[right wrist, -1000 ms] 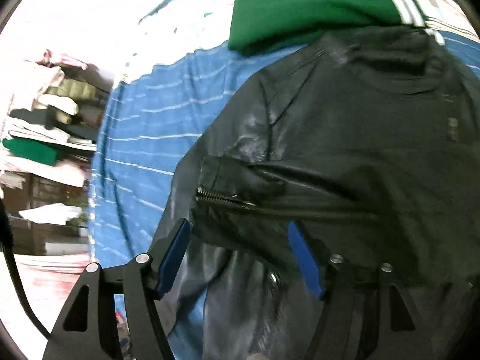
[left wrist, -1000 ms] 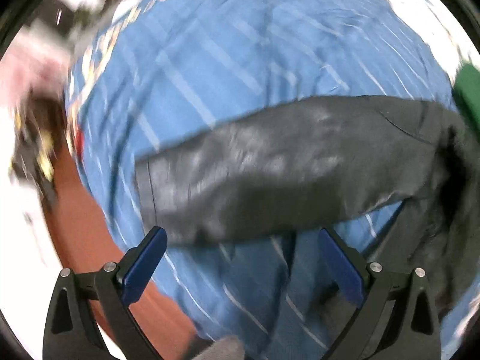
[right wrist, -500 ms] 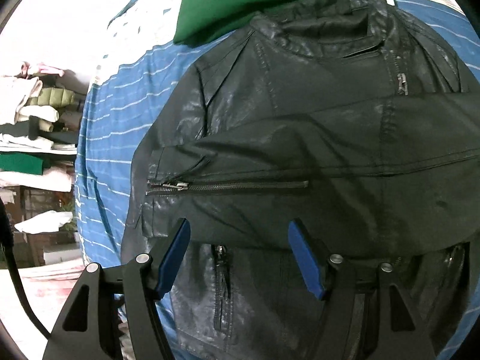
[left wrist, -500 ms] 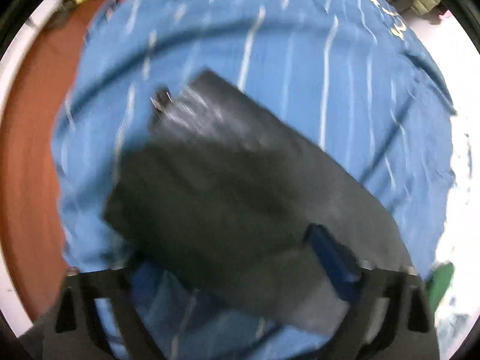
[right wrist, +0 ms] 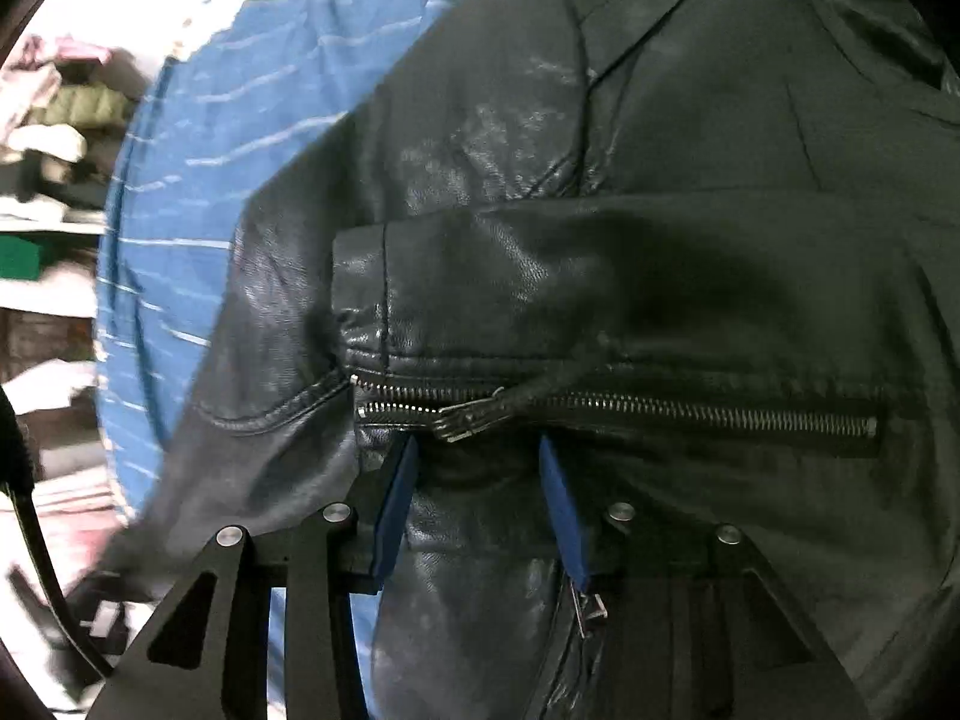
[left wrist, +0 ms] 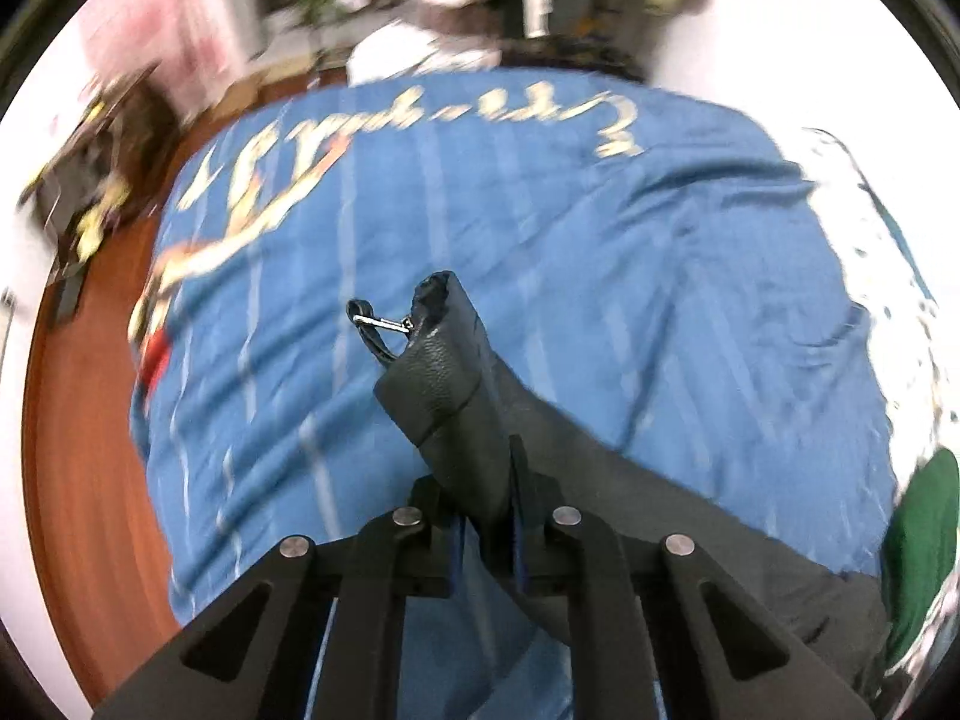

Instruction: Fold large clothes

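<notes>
The left tongs (left wrist: 487, 531) are pressed together on a sleeve cuff (left wrist: 444, 360) of the black leather jacket (right wrist: 660, 240), lifted above the blue striped cloth (left wrist: 600, 240). The right tongs (right wrist: 474, 504) are partly spread around a fold of leather below the sleeve zipper (right wrist: 600, 411), not yet pinching. The jacket lies on the cloth. To fold well, the left should carry the sleeve across the body without slack, while the right holds the other sleeve flat.

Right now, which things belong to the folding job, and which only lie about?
Job: black jacket; left gripper, shut on its sleeve; right gripper, open over the jacket.
Lying about: blue cloth underneath; green garment; shelf clothes.
</notes>
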`<state>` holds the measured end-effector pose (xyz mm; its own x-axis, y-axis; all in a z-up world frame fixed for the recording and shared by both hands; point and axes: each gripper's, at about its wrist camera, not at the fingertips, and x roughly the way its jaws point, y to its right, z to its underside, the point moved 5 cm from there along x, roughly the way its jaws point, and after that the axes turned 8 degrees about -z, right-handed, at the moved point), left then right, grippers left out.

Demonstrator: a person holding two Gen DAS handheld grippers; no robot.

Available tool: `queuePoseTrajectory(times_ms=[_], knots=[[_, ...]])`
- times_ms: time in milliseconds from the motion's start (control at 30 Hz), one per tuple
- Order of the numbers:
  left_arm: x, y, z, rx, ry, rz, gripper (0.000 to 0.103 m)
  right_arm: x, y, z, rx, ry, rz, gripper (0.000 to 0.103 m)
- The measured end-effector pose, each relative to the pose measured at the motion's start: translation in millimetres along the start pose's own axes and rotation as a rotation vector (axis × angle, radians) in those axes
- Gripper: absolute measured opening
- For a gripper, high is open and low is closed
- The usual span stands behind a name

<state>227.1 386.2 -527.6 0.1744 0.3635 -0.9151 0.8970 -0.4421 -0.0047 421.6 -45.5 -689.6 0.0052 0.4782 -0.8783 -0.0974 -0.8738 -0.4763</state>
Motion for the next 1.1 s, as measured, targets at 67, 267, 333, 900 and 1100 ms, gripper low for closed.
queuePoseTrajectory(times_ms=[67,267,333,900,1100], knots=[[-16,19,-9,0.076,0.053,0.011,0.007,-15,-5,2,-0.028,0.002,0.059,0.049],[-85,83,-6,0.355,0.288,0.011,0.006,-68,13,9,-0.103,0.121,0.424,0.083],[-108,108,3,0.443,0.359,0.023,0.006,-79,24,10,-0.102,0.146,0.464,0.083],[-258,328,299,1.005,0.348,0.393,0.005,-211,257,48,0.192,0.263,0.400,0.083],[-257,363,408,1.136,0.263,0.411,0.005,-241,355,80,0.318,0.268,0.414,0.083]])
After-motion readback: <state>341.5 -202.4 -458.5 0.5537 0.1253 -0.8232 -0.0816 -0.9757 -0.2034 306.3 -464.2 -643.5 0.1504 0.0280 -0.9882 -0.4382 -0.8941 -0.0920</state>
